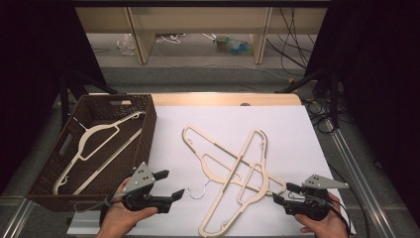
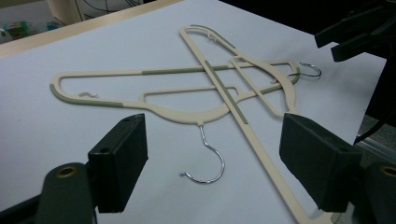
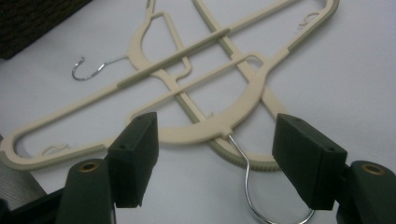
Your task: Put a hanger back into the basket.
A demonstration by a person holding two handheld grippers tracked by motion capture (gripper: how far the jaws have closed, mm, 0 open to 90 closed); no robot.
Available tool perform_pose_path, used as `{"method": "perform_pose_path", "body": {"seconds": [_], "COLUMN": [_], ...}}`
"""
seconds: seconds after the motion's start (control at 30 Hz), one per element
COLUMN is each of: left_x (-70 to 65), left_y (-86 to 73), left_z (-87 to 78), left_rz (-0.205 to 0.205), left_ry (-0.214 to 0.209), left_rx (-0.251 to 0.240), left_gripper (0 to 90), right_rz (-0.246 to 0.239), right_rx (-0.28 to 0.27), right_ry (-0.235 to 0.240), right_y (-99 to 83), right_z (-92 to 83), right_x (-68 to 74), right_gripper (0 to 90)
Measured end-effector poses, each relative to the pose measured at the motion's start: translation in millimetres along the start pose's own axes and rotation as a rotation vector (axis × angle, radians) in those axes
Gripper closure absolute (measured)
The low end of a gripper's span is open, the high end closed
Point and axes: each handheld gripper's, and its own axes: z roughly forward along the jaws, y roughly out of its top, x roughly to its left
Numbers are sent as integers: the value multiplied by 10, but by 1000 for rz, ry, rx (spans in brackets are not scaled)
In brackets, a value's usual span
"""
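from above there's a third hanger (image 1: pixel 94 148) in the wicker basket (image 1: pixel 146 136), while both hand-held grippers, left (image 1: pixel 171 186) and right (image 1: pixel 281 193), gape empty at two crossed hangers (image 1: pixel 233 171) on the white worktop (image 1: pixel 297 134)

The tabletop (image 1: pixel 297 124) is covered with a white sheet, its pale wooden edge (image 1: pixel 223 98) showing at the far side. Beyond it, a grey floor (image 1: pixel 198 74) runs under light wooden furniture legs (image 1: pixel 141 39) (cables and bits of litter lie there), with black curtains (image 1: pixel 29 59) on both sides.
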Motion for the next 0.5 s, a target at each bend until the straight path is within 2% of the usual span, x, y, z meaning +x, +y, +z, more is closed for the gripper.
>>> {"method": "perform_pose_path", "body": {"seconds": [0.03,0.1,0.17,0.2,0.23,0.27,0.33,0.4,0.5], "left_x": [3,-13,-10,-8,-8,-6,-5,0,4], "left_y": [-14,-55,-79,-117,-117,-148,-171,-188,-196], "left_z": [12,26,33,49,49,66,80,90,95], "left_rz": [19,8,16,43,43,19,5,23,22], "left_ry": [-5,-6,-12,10,10,19,19,25,26], "left_rx": [1,-12,-19,-18,-18,-34,-45,-50,-54], "left_gripper": [228,223,209,194,176,172,172,172,172], "right_rz": [-11,-15,-18,-31,-31,-27,-23,-31,-32], "right_rx": [8,21,14,19,19,27,37,56,53], "right_ry": [-2,0,4,9,9,3,2,3,9], "right_y": [-4,-9,-22,-32,-32,-52,-65,-69,-87], "right_z": [5,1,13,19,19,37,52,42,52], "right_x": [-8,-17,-15,-25,-25,-29,-30,-36,-37], "right_gripper": [334,338,338,338,338,337,335,333,333]}}
